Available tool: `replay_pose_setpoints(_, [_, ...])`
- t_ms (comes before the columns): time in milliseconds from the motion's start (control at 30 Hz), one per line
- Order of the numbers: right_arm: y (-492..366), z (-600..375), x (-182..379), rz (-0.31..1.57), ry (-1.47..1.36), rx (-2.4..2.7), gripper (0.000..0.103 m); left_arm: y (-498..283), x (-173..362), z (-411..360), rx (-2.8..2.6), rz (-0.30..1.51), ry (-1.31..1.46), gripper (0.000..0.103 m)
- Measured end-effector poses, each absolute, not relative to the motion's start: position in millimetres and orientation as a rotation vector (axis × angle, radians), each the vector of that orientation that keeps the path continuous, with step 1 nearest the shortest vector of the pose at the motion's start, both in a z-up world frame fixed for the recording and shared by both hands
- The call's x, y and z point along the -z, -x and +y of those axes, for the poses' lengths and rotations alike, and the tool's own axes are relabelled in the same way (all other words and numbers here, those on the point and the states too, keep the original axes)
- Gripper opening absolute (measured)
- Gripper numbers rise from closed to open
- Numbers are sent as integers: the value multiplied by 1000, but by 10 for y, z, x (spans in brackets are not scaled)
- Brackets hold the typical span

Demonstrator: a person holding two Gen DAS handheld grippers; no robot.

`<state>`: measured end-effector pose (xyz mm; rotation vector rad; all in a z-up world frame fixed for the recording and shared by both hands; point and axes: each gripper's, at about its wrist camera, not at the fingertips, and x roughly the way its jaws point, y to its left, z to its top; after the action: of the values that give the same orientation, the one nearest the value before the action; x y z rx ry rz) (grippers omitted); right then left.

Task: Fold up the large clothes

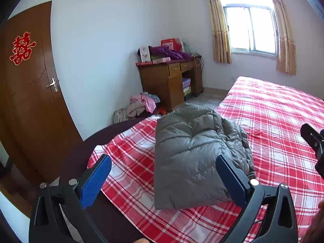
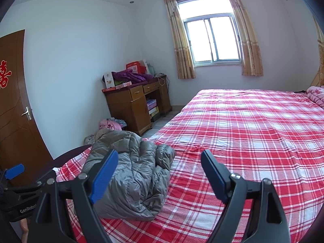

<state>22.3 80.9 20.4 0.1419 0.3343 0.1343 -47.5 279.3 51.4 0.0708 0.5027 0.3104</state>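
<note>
A grey quilted puffer jacket point(image 1: 192, 151) lies folded into a compact bundle on the red plaid bedsheet point(image 1: 273, 121), near the bed's corner. It also shows in the right wrist view point(image 2: 133, 172). My left gripper point(image 1: 164, 160) is open and empty, held above and in front of the jacket, with its blue fingers point(image 1: 95, 180) spread wide. My right gripper point(image 2: 160, 158) is open and empty, to the right of the jacket over the sheet point(image 2: 243, 131). Part of the right gripper shows at the right edge of the left wrist view point(image 1: 313, 139).
A wooden desk point(image 1: 170, 81) piled with boxes and purple fabric stands against the far wall by the window point(image 1: 251, 28). A heap of pink clothes point(image 1: 141, 105) lies on the floor beside it. A brown door point(image 1: 26, 91) is at the left. A pink quilt point(image 2: 316, 95) lies at the bed's far right.
</note>
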Motion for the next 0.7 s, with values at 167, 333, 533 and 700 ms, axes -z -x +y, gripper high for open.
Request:
replay_pose_setpoints(167, [-200,806,-216,328,-140,-134,86,514,-548,2812,-300,482,-67,102])
replay_pose_setpoints(333, [-184,804,-223,327,-136,-134,86,478,-526,2808,-316,506,-76,102])
replay_pose_setpoints(533, [-176,791,-224,328,-140,-129,86,427,-502,2878,-352,523,-59,102])
replay_pose_setpoints(700, [-177,750,-228,335,-144,-124,86,437,-511,2901,-385,504,-66,102])
